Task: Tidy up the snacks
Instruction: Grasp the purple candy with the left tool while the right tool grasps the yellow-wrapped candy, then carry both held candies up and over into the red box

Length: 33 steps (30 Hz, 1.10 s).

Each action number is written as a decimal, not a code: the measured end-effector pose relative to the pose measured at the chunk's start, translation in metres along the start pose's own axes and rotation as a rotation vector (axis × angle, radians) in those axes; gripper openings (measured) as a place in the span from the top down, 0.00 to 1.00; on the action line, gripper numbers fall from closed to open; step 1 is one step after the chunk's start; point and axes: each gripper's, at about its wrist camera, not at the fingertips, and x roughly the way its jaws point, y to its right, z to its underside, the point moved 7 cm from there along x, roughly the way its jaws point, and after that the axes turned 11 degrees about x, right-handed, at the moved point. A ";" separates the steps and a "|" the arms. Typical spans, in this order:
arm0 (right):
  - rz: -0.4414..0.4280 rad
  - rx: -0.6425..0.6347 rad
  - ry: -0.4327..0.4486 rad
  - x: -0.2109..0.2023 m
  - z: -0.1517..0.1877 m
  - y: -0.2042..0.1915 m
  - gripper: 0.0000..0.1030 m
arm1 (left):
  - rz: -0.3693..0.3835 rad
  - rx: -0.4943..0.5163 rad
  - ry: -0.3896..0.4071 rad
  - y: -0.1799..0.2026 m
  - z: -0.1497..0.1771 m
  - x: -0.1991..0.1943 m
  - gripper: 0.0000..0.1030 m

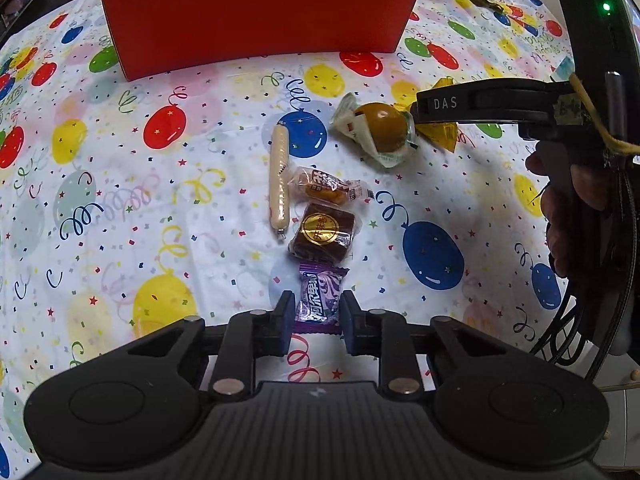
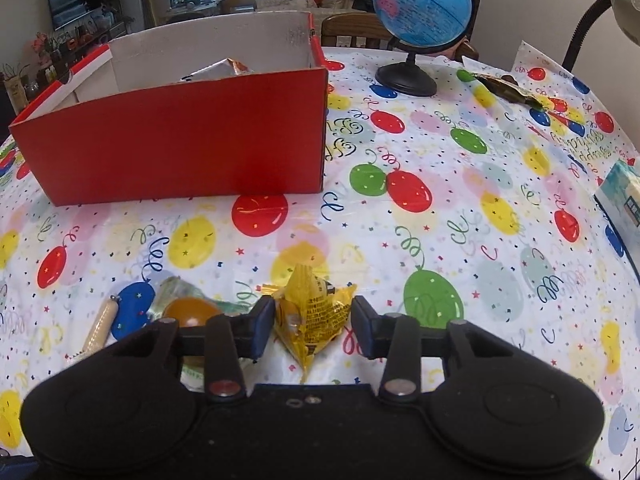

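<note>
Balloon-print tablecloth [image 2: 460,208] is lying under everything. Left gripper [image 1: 316,314] is straddling a purple candy [image 1: 320,300], jaws apart, its long axis running near-to-far. Right gripper [image 2: 314,326] is gaping around a yellow packet [image 2: 316,316] near the red box [image 2: 180,140].

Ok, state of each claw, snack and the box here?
left claw: open, straddling the purple candy
right claw: open around the yellow packet
red box: open-topped, upright
sausage stick: lying flat
brown cake: wrapped, flat
round brown snack: wrapped, on the table
</note>
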 end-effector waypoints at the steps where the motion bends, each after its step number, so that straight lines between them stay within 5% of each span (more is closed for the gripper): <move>1: -0.008 0.001 0.000 0.000 0.000 0.000 0.72 | 0.004 0.001 0.002 0.000 0.000 0.000 0.78; 13: -0.003 0.091 0.025 -0.028 0.002 0.011 0.76 | 0.014 -0.041 0.023 -0.014 0.001 -0.009 0.80; 33: -0.099 0.114 0.142 -0.105 -0.025 -0.011 0.76 | -0.060 -0.087 0.175 -0.048 -0.023 -0.066 0.80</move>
